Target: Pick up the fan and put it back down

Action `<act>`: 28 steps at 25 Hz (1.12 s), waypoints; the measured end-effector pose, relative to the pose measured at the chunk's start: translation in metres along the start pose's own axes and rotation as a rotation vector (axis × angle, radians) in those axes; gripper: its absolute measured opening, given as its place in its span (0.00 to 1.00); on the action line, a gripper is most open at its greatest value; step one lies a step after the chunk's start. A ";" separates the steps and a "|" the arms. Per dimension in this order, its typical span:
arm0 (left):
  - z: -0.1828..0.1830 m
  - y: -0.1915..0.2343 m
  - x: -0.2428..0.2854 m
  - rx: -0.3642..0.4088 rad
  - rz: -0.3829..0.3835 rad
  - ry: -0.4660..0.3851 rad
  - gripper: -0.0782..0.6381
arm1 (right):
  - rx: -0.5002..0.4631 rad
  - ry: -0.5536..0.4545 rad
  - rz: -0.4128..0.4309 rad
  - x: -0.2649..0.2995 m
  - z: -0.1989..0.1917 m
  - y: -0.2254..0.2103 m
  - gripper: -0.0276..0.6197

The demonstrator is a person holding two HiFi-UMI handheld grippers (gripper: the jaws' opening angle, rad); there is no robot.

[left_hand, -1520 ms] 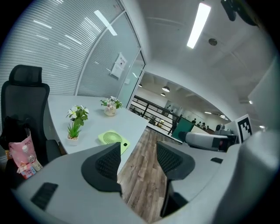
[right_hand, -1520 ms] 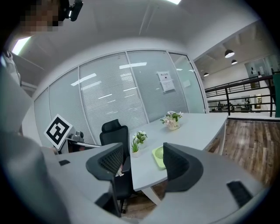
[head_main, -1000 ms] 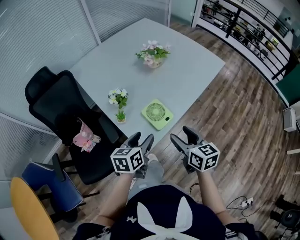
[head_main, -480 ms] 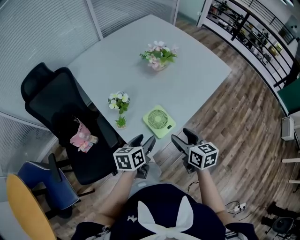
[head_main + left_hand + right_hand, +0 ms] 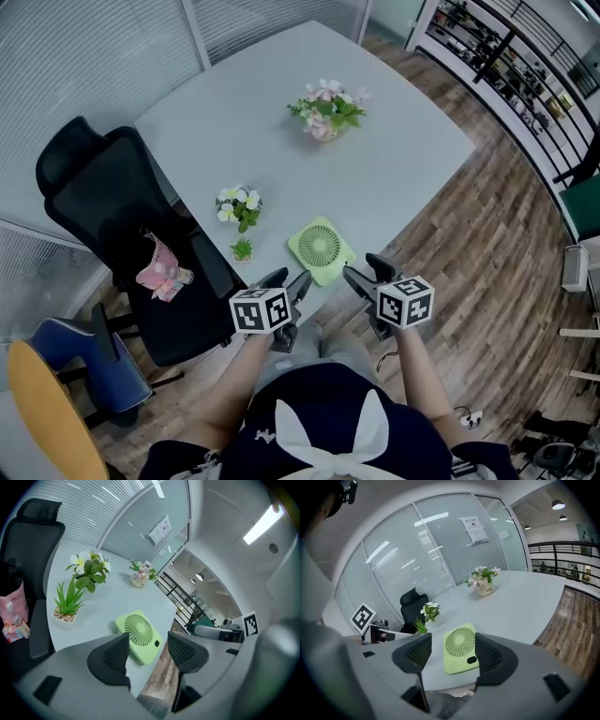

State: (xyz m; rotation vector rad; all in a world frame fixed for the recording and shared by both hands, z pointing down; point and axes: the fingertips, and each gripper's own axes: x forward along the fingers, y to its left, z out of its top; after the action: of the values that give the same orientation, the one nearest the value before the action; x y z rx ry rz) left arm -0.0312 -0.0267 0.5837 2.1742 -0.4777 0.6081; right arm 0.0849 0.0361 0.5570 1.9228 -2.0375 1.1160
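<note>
Near the closest edge of the table (image 5: 281,122) lies the green fan (image 5: 321,249), untouched; my left gripper (image 5: 287,278) and right gripper (image 5: 362,267) hover short of it, jaws apart, empty. Lifting and replacing remain.

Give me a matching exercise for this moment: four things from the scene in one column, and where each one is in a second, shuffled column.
Things:
1. fan
2. black office chair
3. pink flower arrangement
4. pink bag

Places:
A. on the chair's seat
B. on the far part of the table
C. lying flat at the table's near edge
D. beside the table, at the head view's left

Pairs: 1-C, 2-D, 3-B, 4-A
</note>
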 end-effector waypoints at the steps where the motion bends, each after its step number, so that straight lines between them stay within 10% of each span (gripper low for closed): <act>1: 0.000 0.002 0.003 -0.005 0.003 0.002 0.46 | -0.003 0.008 0.002 0.003 0.000 -0.001 0.47; 28: -0.026 0.038 0.066 -0.319 0.144 -0.036 0.46 | -0.071 0.380 0.204 0.091 -0.036 -0.071 0.52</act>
State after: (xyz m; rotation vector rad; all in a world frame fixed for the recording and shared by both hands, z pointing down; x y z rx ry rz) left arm -0.0041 -0.0373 0.6586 1.8616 -0.7052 0.5299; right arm 0.1184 -0.0111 0.6628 1.3643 -2.0525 1.3136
